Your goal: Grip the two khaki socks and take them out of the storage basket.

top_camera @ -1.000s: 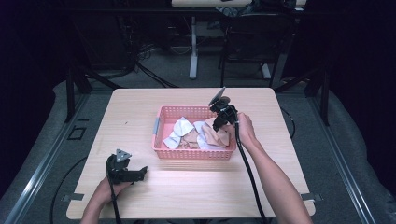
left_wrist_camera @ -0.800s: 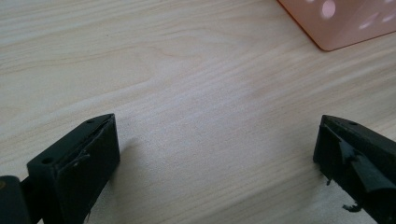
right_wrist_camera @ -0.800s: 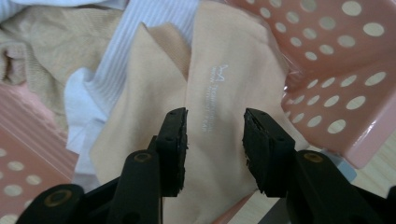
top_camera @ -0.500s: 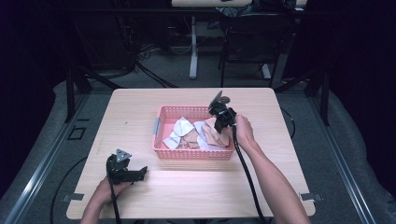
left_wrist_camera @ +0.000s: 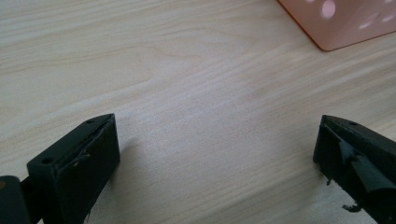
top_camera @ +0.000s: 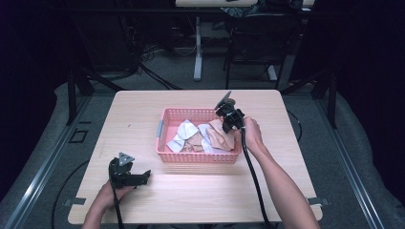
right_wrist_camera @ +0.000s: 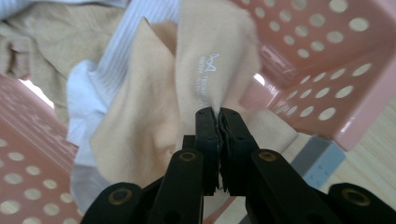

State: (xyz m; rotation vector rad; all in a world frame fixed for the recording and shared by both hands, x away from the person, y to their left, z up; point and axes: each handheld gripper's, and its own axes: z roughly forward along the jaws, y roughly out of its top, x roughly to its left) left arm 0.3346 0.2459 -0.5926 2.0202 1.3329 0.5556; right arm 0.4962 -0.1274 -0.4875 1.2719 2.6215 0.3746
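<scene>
A pink perforated basket (top_camera: 165, 125) stands mid-table with white and tan cloths (top_camera: 187, 136) heaped inside. My right gripper (top_camera: 230, 122) hangs over the basket's right end, shut on a peach cloth (top_camera: 220, 137) that it lifts a little above the pile. In the right gripper view the jaws pinch the peach cloth (right_wrist_camera: 159, 116) by a fold with small white print, the right gripper (right_wrist_camera: 218, 113) over the basket wall (right_wrist_camera: 322, 70). My left gripper (top_camera: 142, 177) rests on the table at the front left, open, with bare wood between its fingers (left_wrist_camera: 79, 158). The basket's corner (left_wrist_camera: 336, 23) lies ahead of it.
The light wooden table (top_camera: 143, 107) has bare room on the left and along the front. Each gripper trails a black cable toward the near edge. Dark floor, table legs and cables lie beyond the far edge.
My right gripper has shifted slightly toward the near side with the peach cloth held in it. The left gripper has stayed still.
</scene>
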